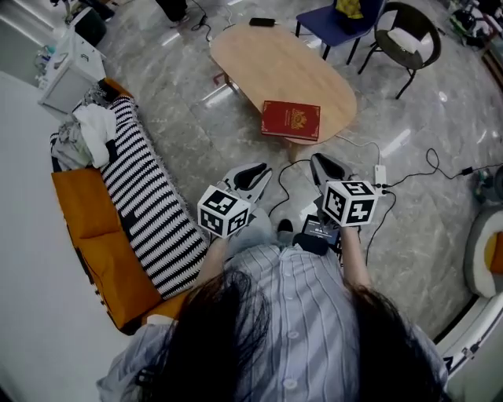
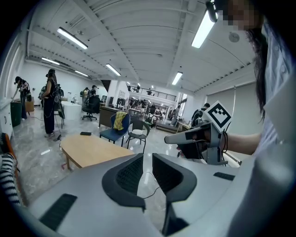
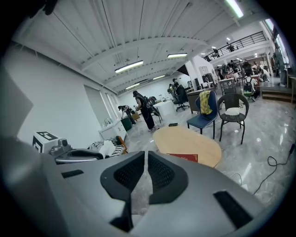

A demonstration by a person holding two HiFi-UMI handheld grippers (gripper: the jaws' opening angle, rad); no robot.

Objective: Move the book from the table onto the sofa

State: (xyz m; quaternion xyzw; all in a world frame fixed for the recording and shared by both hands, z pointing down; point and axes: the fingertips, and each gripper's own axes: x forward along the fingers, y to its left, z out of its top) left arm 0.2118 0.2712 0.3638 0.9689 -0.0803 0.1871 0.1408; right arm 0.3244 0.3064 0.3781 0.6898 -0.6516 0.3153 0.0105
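Observation:
A red book (image 1: 291,120) with a gold emblem lies flat at the near end of the oval wooden table (image 1: 275,67); in the right gripper view the red book (image 3: 183,157) shows just past the jaws. The orange sofa (image 1: 94,251) with a black-and-white striped cushion (image 1: 149,208) stands at the left. My left gripper (image 1: 263,169) and right gripper (image 1: 317,161) are both shut and empty, held side by side over the floor short of the table. In the left gripper view the left gripper (image 2: 147,159) points past the table (image 2: 92,150), and the right gripper (image 2: 173,138) shows at the right.
A blue chair (image 1: 339,22) and a black chair (image 1: 407,35) stand beyond the table. Cables and a power strip (image 1: 380,174) lie on the marble floor near my right side. Clothes (image 1: 93,129) are piled at the sofa's far end. A phone (image 1: 262,22) lies on the table's far end. People stand far off.

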